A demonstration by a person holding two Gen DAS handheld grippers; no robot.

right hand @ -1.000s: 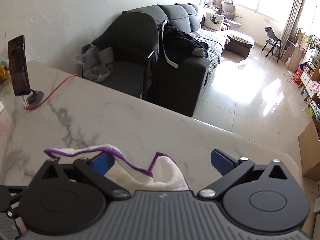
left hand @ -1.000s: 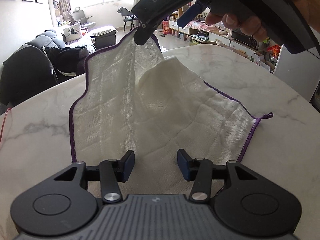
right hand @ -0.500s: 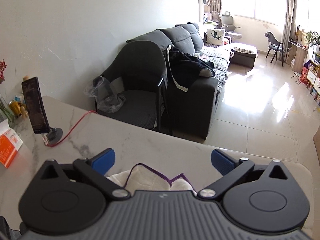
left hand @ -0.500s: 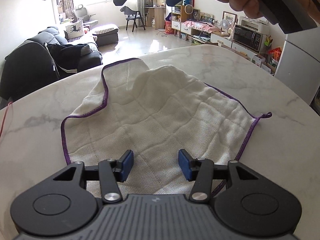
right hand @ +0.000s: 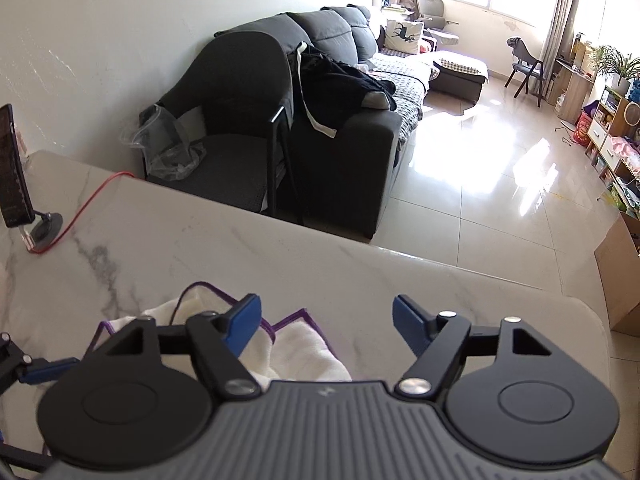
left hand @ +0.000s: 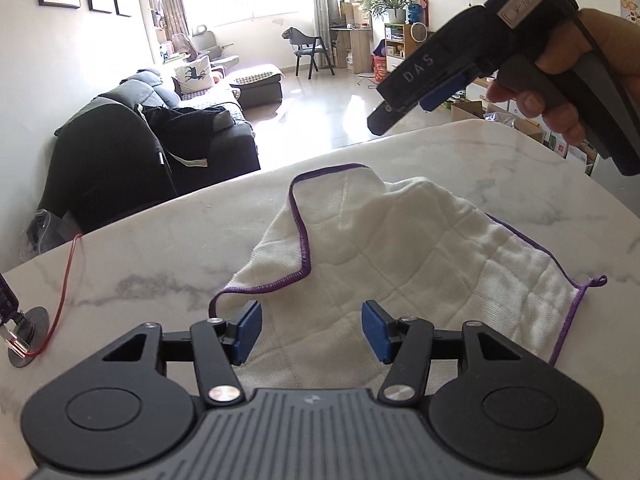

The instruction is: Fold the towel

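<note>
A white towel (left hand: 400, 264) with purple edging lies on the marble table (left hand: 160, 240), its far left corner folded back over itself. My left gripper (left hand: 312, 332) hovers over the towel's near edge. Its jaws are opening and the cloth lies under them, not pinched. My right gripper (left hand: 404, 108) is held in a hand above the table's far right, clear of the towel. Its jaws are closing with nothing between them. In the right wrist view the right gripper (right hand: 326, 322) sits above a bunched towel (right hand: 304, 348) corner without touching it.
A phone on a stand (right hand: 12, 172) with a red cable (right hand: 92, 196) stands at the table's left end. Beyond the table's far edge are a dark chair (right hand: 224, 128), a sofa (right hand: 340, 80) and a shiny tiled floor.
The towel's far part, raised at the right gripper a second ago, now lies folded on the table. The right gripper has drawn off to the right and its jaws have narrowed.
</note>
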